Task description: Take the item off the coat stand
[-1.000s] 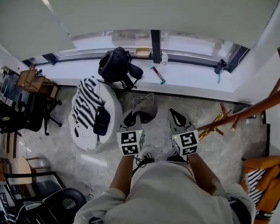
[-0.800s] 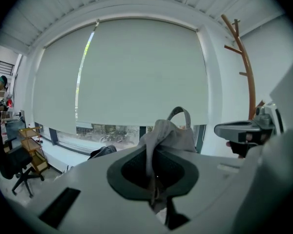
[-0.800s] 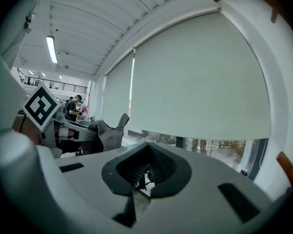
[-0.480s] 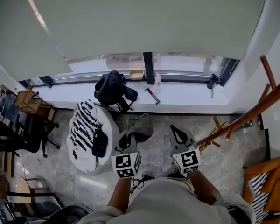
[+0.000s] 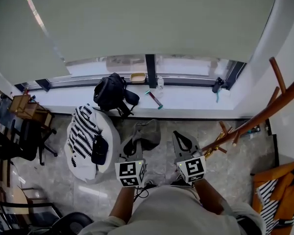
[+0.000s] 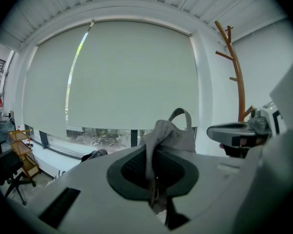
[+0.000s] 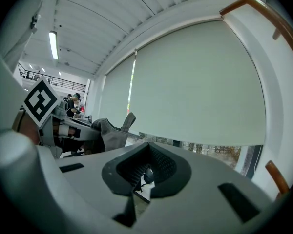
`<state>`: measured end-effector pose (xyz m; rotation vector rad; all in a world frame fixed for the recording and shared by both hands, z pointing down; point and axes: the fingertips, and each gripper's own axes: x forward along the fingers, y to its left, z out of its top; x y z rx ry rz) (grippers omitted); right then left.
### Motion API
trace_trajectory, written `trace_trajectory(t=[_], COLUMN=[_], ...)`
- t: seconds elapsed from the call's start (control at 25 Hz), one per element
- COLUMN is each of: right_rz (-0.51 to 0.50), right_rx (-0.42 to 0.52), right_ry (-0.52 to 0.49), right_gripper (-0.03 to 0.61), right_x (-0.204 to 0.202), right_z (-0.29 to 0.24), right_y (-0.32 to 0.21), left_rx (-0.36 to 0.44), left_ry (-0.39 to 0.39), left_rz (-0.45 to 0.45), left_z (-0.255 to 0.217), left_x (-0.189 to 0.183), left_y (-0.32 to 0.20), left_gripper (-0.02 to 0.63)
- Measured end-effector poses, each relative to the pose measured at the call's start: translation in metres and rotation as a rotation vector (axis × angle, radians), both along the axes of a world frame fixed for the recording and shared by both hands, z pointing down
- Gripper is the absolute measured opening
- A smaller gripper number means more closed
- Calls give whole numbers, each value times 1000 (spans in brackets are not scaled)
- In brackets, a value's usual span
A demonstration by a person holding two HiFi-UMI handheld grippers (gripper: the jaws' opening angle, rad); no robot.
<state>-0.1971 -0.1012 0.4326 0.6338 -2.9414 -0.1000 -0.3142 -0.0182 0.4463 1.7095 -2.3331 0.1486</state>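
1. Compared with a second ago, the pale blind [image 5: 152, 18] fills more of the head view. The windowsill [image 5: 186, 101] and the black backpack [image 5: 110, 92] are seen lower in the picture.
2. Both grippers are also seen lower in that view than before, and the striped cloth [image 5: 82, 131] on the round stool is shifted to the left.
3. The grey bag [image 5: 148, 132] is held as it was a second ago, already off the coat stand [image 5: 264, 114].
4. The coat stand is cut off by the right edge of the head view, so neither its top nor its foot can be seen.
5. In the left gripper view, the lower part of the bag is hidden behind the gripper's own body. How much cloth lies between the jaws cannot be told.
6. A figure far back in the right gripper view is too small to make out.
7. A fold of the bag is pinched by the left gripper [image 5: 132, 145], whose jaws are nearly pressed together on the cloth.
8. The rest of the bag is bunched just beyond the jaw tips, with its handle loop standing up.
9. The jaws of the right gripper [image 5: 179, 138] are pressed together, and nothing is seen between them.
10. The right gripper is placed between the bag and the coat stand, and the bag is kept well apart from the stand's pegs.
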Motion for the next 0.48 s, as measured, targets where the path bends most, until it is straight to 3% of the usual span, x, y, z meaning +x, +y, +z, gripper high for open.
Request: trace_trajectory(t=[0.48], right_rz=[-1], right_rx=[12], right_ry=[-3], right_gripper=[5], right_x=[3], right_z=[3], right_y=[1], left_rx=[4], left_ry=[1], left_rz=[9], left_z=[4], left_x=[5], left_y=[-4], left_gripper=[25])
